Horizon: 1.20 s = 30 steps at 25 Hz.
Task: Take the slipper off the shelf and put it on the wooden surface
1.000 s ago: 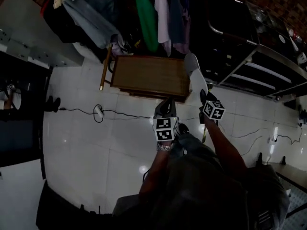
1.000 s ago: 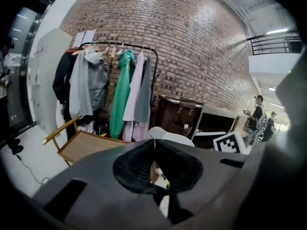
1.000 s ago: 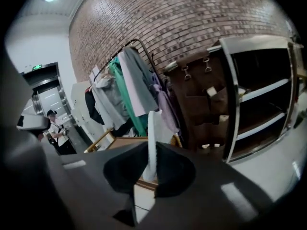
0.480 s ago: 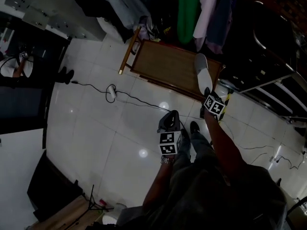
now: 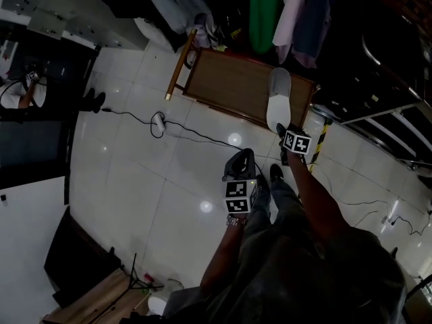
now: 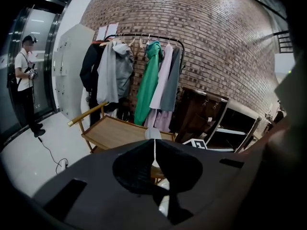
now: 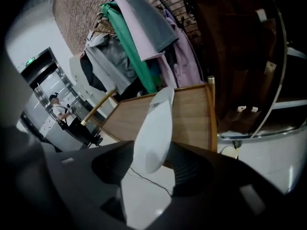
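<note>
One white fabric slipper point(image 5: 279, 94) on the low brown wooden surface point(image 5: 226, 86), near its right end (heel towards the person). Sits between the black jaws of the right gripper point(image 5: 281, 129), now opening around it. Left gripper point(image 5: 240, 159): jaws pressed together, empty, above the white tiled floor point(image 5: 135, 181).

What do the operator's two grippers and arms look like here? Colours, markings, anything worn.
The left gripper and right gripper both have matte black bodies and ribbed black jaw pads. Each carries a white marker cube printed with black square patterns. No cables show on either. The left wrist wears a light-coloured band. The clothing is dark and the forearms are unsleeved.
</note>
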### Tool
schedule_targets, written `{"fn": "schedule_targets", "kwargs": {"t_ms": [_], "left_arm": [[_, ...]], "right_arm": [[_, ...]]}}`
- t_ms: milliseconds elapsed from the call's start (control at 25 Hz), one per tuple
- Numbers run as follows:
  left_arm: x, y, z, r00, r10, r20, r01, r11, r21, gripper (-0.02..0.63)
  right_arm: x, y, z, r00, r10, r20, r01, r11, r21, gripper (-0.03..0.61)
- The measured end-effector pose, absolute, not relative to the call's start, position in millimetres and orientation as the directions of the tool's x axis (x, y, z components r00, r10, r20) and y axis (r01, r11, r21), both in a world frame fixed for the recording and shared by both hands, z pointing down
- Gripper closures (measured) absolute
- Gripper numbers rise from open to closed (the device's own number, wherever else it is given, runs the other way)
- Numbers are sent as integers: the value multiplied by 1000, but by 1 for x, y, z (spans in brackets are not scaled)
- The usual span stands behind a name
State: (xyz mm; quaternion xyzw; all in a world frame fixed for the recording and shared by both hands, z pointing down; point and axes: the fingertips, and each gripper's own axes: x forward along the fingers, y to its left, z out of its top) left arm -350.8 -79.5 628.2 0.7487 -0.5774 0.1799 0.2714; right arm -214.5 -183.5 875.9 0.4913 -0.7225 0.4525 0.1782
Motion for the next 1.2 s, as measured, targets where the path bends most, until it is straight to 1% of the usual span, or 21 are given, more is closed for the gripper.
{"fn": "schedule_targets", "kwargs": {"t_ms": [120, 240, 400, 520, 640, 800, 960, 1080, 1200], "left_arm": [[-339, -80, 620, 275, -768, 578, -961, -207, 182, 603], [-334, -75, 606, 280, -773, 570, -960, -220, 174, 603], [-331, -83, 591, 315, -782, 537, -949, -256, 184, 603], [-336, -90, 579, 365, -786, 499, -930, -287, 228, 603], [-337, -98, 559, 473, -767, 434, -880, -387, 275, 603], [-341, -87, 547, 592, -687, 422, -806, -513, 295, 601], [-340, -79, 547, 636, -631, 444, -766, -585, 267, 603], [-320, -74, 545, 662, -601, 449, -741, -615, 270, 603], [-290, -69, 541, 681, -576, 452, -717, -649, 255, 603]], "right_arm": [[-204, -169, 870, -444, -535, 718, -887, 147, -439, 339], [-205, -151, 847, -468, -530, 707, -883, 241, -403, 339], [-207, -147, 790, -482, -591, 647, -876, 312, -367, 353], [-227, -134, 735, -527, -614, 587, -849, 400, -345, 409], [-252, -124, 683, -545, -640, 542, -836, 460, -299, 467], [-266, -104, 618, -451, -744, 493, -893, 368, -260, 528], [-287, -80, 560, -389, -789, 475, -917, 379, -121, 560], [-280, -63, 537, -361, -805, 470, -933, 312, -182, 571], [-258, -52, 531, -314, -806, 502, -948, 242, -205, 577]]}}
